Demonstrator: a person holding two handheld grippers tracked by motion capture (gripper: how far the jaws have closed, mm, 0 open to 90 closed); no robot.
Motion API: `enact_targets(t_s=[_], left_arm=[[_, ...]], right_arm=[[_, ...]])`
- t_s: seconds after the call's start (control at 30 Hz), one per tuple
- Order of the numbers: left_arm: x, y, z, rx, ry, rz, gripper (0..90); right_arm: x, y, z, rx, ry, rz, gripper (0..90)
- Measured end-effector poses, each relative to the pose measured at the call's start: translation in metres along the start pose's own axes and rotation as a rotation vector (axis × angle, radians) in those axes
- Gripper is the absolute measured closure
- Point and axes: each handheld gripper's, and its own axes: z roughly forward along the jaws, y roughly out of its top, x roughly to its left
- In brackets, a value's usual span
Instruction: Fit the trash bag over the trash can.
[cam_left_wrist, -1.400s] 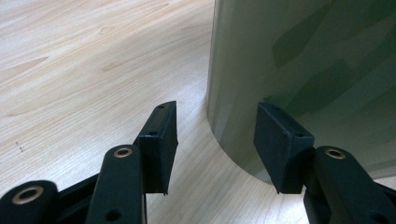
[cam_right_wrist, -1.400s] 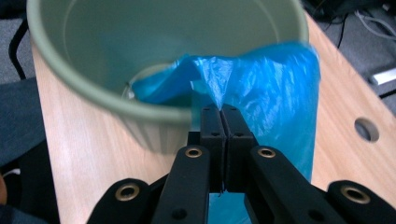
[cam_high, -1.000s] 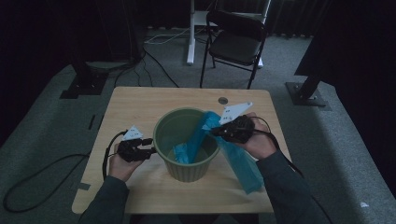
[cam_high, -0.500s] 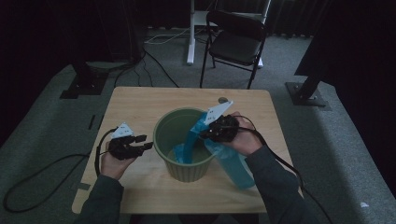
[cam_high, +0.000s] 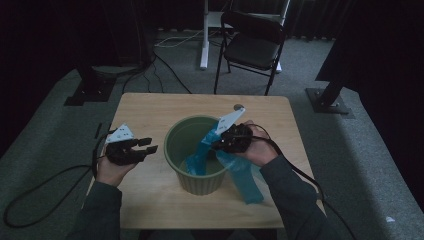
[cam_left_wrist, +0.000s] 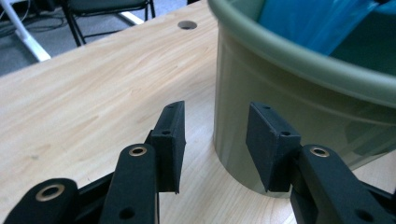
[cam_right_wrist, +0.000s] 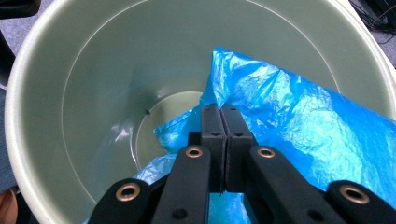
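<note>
The left gripper hovers just left of the bin, its jaws apart with nothing between them, though they have just been narrowing. The right gripper is clenched on the blue bag over the bin's right rim. The right gripper view looks down to the bin's floor; the high view shows the bag trailing outside onto the table. The pinch itself is hard to make out.

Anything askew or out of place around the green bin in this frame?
The blue bag is only partly in the green bin: one end hangs inside, the rest trails over the rim onto the table. The right claw is shut on it. Nothing spilled or damaged.
</note>
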Motion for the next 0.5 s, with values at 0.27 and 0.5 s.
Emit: enact_targets(t_s=[0.27, 0.5], left_arm=[[0.000, 0.022, -0.006, 0.009, -0.067, 0.079, 55.7], [-0.004, 0.038, -0.006, -0.002, -0.097, 0.145, 55.1]], right_arm=[[-0.002, 0.000, -0.002, -0.006, 0.006, -0.003, 89.4], [-0.003, 0.000, -0.003, -0.010, 0.020, -0.004, 89.4]])
